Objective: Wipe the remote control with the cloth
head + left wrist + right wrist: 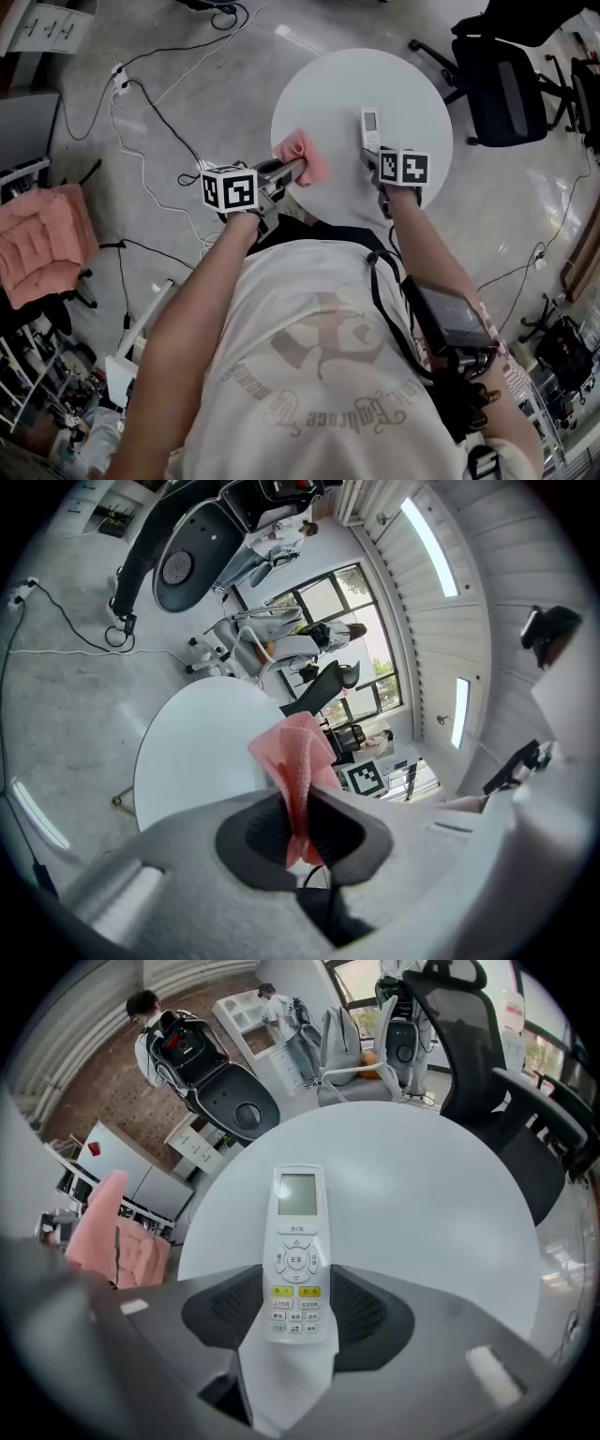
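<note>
A white remote control (296,1246) with a small screen and two yellow buttons is gripped at its lower half by my right gripper (298,1312), screen end pointing away over the round white table (422,1194). In the head view the remote control (371,128) lies near the table's (412,84) near right side, ahead of the right gripper (379,159). My left gripper (302,829) is shut on a pink cloth (298,761), which sticks up from the jaws. From above, the cloth (305,155) hangs over the table's near left edge at the left gripper (286,173).
Black office chairs (502,80) stand right of the table. Cables (150,122) trail across the concrete floor at left, beside a pink-cushioned chair (42,239). People, bags and shelving fill the room's far side in the right gripper view.
</note>
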A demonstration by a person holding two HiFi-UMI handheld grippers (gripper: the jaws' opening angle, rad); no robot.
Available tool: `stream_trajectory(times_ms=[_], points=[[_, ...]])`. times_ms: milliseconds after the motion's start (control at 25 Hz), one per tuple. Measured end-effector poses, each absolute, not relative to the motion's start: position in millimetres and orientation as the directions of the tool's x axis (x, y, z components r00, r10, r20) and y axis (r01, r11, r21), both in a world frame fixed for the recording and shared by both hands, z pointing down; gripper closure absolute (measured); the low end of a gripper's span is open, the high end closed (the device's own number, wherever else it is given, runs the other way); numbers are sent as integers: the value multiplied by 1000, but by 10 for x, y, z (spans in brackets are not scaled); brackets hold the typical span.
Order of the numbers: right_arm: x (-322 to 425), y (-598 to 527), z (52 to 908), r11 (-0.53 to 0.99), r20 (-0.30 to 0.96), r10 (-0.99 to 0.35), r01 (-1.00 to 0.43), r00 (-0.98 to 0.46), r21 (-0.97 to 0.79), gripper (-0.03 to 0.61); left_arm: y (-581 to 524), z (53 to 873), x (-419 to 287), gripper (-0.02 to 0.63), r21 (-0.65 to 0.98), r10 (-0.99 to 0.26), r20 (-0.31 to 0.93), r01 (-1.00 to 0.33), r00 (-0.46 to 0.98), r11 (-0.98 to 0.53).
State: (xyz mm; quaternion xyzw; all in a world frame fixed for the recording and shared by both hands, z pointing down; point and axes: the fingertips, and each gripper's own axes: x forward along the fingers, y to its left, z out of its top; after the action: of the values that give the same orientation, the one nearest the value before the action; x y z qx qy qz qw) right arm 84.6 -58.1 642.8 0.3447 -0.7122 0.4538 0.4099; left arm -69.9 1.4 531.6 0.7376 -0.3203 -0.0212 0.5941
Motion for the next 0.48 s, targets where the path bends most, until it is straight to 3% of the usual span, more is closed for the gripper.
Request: stream_trajectory(times_ms=[480], points=[[847,-718,6460,454,938,-157,-866,-308,-209,342,-27,5280,-624,595,883,-477,360,-458,802,-104]])
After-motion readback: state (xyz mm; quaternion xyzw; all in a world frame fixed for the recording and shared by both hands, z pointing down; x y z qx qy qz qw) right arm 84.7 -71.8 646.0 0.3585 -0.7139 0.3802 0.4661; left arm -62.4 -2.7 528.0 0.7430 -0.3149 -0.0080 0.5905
